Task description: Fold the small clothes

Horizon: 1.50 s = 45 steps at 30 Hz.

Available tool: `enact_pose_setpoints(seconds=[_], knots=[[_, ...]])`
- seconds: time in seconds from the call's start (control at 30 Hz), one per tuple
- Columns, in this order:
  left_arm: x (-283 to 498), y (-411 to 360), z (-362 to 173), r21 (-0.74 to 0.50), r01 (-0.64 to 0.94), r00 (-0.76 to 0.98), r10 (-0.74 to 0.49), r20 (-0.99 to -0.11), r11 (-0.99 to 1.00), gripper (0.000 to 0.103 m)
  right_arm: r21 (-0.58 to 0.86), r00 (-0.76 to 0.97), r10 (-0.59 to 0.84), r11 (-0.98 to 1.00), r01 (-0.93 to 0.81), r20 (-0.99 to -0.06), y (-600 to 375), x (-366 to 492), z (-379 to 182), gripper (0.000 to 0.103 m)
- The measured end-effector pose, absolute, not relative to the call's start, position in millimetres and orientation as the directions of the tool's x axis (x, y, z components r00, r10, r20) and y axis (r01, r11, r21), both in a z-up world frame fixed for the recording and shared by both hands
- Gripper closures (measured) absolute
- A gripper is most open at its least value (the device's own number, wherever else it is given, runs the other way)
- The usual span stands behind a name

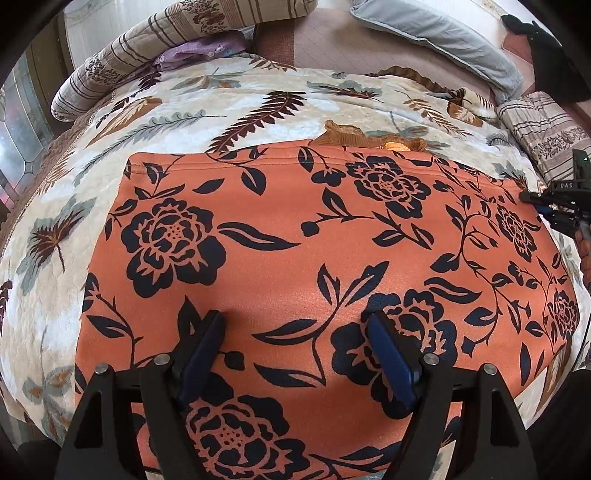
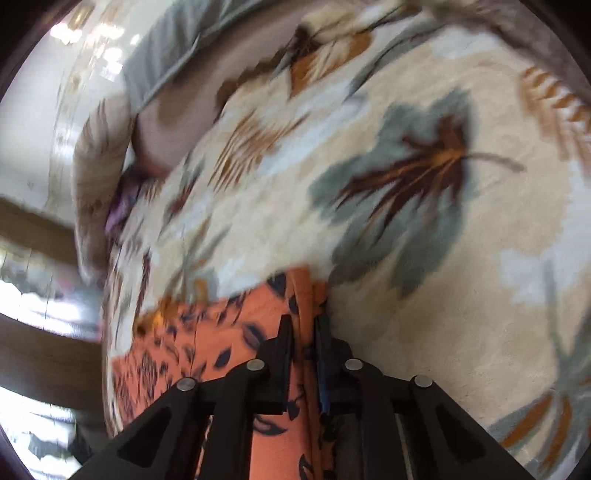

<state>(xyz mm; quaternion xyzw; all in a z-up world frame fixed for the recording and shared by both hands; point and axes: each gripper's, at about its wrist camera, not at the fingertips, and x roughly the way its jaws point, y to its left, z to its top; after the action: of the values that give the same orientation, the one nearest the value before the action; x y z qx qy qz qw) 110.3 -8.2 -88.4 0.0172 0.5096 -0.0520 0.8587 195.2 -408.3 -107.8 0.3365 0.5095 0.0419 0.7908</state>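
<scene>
Orange floral cloth [image 1: 288,258] is spread flat on the leaf-patterned blanket [image 1: 229,107] of the bed. Nearest, the left claw [image 1: 295,325] is held wide above its middle, gripping nothing (probably to steady it). At the cloth's far right edge, a fold of hem is pinched by the right claw [image 2: 303,325], seemingly for folding over.

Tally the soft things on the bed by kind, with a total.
Orange floral garment: 1
Leaf-print blanket: 1
Grey pillow: 1
Striped patterned quilts: 2, one rolled at far left, one at right
Purple cloth: 1
Total: 6
</scene>
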Motion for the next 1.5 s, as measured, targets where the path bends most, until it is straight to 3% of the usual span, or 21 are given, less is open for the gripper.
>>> enact_pose_setpoints(seconds=[0.1,0.2,0.23,0.27,0.3,0.33,0.53,0.6,0.63,0.7,0.77,0.8,0.83,0.9,0.97,1.17,1.2,1.37,1.4,1.43,1.5], knots=[[110.6,-8.7,-88.2,-0.023,0.107,0.477,-0.071,-0.876,0.994,0.023,0.597,0.456,0.435,0.739,0.313,-0.777,-412.1,196.8,-116.7,0.074],[110.5,-9.1,-88.8,-0.026,0.107,0.475,-0.074,-0.877,0.994,0.023,0.697,0.498,0.524,0.667,0.264,-0.691,-408.2,195.6,-110.8,0.070],[110.4,-9.6,-88.8,-0.023,0.107,0.476,-0.071,-0.877,0.994,0.023,0.695,0.498,0.530,0.680,0.234,-0.686,-403.9,198.3,-108.5,0.049],[110.5,-9.4,-88.6,-0.021,0.107,0.476,-0.070,-0.877,0.994,0.023,0.680,0.484,0.522,0.692,0.240,-0.702,-402.5,200.7,-111.3,0.036],[110.6,-9.1,-87.7,-0.023,0.110,0.474,-0.073,-0.878,0.994,0.023,0.649,0.435,0.510,0.709,0.274,-0.741,-402.1,204.9,-120.2,0.049],[110.4,-6.3,-85.1,-0.045,0.114,0.474,-0.094,-0.876,0.993,0.023,0.593,0.418,0.454,0.744,0.309,-0.787,-405.1,206.4,-123.8,0.085],[92.1,66.0,-65.1,-0.133,-0.058,0.496,-0.087,-0.864,0.989,0.030,0.468,0.488,0.286,0.829,0.305,-0.825,-397.8,195.0,-88.4,0.081],[73.8,100.5,-72.0,-0.102,-0.135,0.479,-0.025,-0.878,0.986,0.064,0.456,0.546,0.249,0.844,0.282,-0.800,-392.3,183.3,-66.4,0.080],[66.8,115.7,-79.5,-0.066,-0.170,0.450,0.018,-0.893,0.983,0.098,0.474,0.570,0.263,0.841,0.260,-0.779,-388.9,176.3,-56.9,0.078],[54.7,141.7,-83.8,-0.157,-0.198,0.442,-0.055,-0.896,0.968,0.100,0.512,0.605,0.306,0.836,0.198,-0.735,-377.2,159.6,-38.6,0.075],[51.6,149.0,-76.0,-0.120,-0.231,0.428,-0.010,-0.904,0.966,0.100,0.542,0.591,0.369,0.828,0.140,-0.717,-358.6,150.5,-30.7,0.068],[52.8,150.1,-70.8,-0.109,-0.238,0.427,0.003,-0.904,0.965,0.098,0.563,0.579,0.405,0.818,0.115,-0.707,-349.5,143.9,-29.0,0.056],[56.6,152.3,-65.7,-0.145,-0.229,0.434,-0.032,-0.900,0.963,0.095,0.586,0.558,0.447,0.805,0.090,-0.699,-338.3,135.3,-29.4,0.033],[71.5,150.7,-54.9,-0.192,-0.197,0.447,-0.086,-0.891,0.961,0.081,0.613,0.518,0.510,0.789,0.036,-0.687,-320.6,121.5,-33.4,0.029],[94.5,143.6,-43.5,-0.176,-0.151,0.479,-0.084,-0.874,0.973,0.042,0.591,0.474,0.530,0.806,-0.024,-0.703,-302.2,117.0,-39.8,0.029],[193.6,137.5,-55.7,-0.137,-0.068,0.462,-0.090,-0.882,0.988,0.040,0.468,0.610,0.276,0.866,0.177,-0.743,-360.8,150.0,-36.4,0.029],[205.1,139.0,-61.0,-0.132,-0.079,0.455,-0.082,-0.887,0.988,0.043,0.450,0.597,0.260,0.872,0.192,-0.759,-366.7,158.6,-39.6,0.029],[222.3,139.7,-79.6,-0.124,-0.105,0.430,-0.067,-0.900,0.987,0.085,0.397,0.475,0.270,0.897,0.191,-0.838,-376.7,202.9,-74.5,0.032],[222.8,138.2,-80.9,-0.118,-0.102,0.430,-0.063,-0.901,0.988,0.089,0.409,0.451,0.305,0.900,0.151,-0.839,-369.6,209.3,-80.7,0.053],[225.0,135.4,-81.7,-0.099,-0.105,0.430,-0.045,-0.902,0.989,0.092,0.353,0.404,0.272,0.925,0.139,-0.873,-360.8,217.2,-89.6,0.088],[228.7,136.0,-83.6,-0.100,-0.143,0.439,-0.027,-0.898,0.985,0.093,0.322,0.391,0.230,0.928,0.189,-0.891,-363.7,222.1,-102.1,0.087]])
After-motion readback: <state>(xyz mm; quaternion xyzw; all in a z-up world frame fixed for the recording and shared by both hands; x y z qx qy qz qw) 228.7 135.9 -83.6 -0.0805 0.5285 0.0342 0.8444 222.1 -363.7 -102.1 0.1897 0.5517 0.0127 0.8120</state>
